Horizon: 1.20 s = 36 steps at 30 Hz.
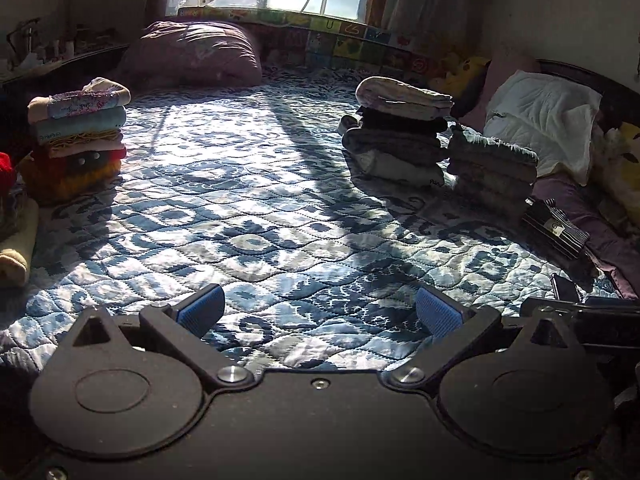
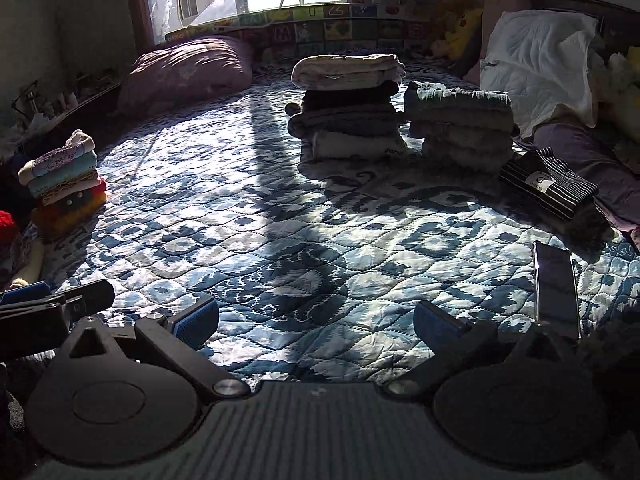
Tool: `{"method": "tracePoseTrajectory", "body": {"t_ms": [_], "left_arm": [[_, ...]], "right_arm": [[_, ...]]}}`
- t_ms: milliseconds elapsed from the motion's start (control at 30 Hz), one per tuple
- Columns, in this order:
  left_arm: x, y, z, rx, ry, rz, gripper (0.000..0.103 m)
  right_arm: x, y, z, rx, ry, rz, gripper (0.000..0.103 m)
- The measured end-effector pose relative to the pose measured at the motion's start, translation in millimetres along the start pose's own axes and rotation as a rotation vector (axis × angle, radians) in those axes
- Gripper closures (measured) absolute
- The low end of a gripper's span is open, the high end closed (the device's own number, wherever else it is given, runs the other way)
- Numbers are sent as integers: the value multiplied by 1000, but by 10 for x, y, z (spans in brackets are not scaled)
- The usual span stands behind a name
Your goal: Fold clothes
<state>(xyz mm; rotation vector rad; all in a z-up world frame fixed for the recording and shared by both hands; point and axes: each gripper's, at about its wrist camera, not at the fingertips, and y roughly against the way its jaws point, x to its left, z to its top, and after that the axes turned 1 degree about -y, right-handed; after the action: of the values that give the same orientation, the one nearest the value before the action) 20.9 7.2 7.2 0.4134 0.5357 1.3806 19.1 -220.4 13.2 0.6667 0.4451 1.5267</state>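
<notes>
my left gripper (image 1: 320,312) and right gripper (image 2: 316,320): both spread wide, empty, over the quilted bed (image 1: 280,208). folded stacks (image 2: 348,108) soft-edged, backlit, colours unclear. phone (image 2: 556,288) at the right edge, partly cut off.

Letters "U" and "M" show on the alphabet mat (image 2: 320,28); the striped garment's label (image 2: 544,184) is unreadable.

Left gripper (image 1: 320,312) — black plastic, blue ribbed pads (image 1: 438,314), round pivot discs, silver screws, right gripper (image 2: 316,320) alike — its base plate ridged grey
</notes>
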Motion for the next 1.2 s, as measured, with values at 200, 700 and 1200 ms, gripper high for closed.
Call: {"method": "tracePoseTrajectory", "body": {"t_ms": [200,700,1200], "left_arm": [[-178,279,-53,-10,-94,129,0],[-138,398,-99,-14,-74,115,0],[-181,189,-132,4,-73,123,0]], "right_arm": [[58,197,-81,-24,0,42,0],[197,321,-112,-54,46,37,0],[156,67,-204,0,41,27,0]]}}
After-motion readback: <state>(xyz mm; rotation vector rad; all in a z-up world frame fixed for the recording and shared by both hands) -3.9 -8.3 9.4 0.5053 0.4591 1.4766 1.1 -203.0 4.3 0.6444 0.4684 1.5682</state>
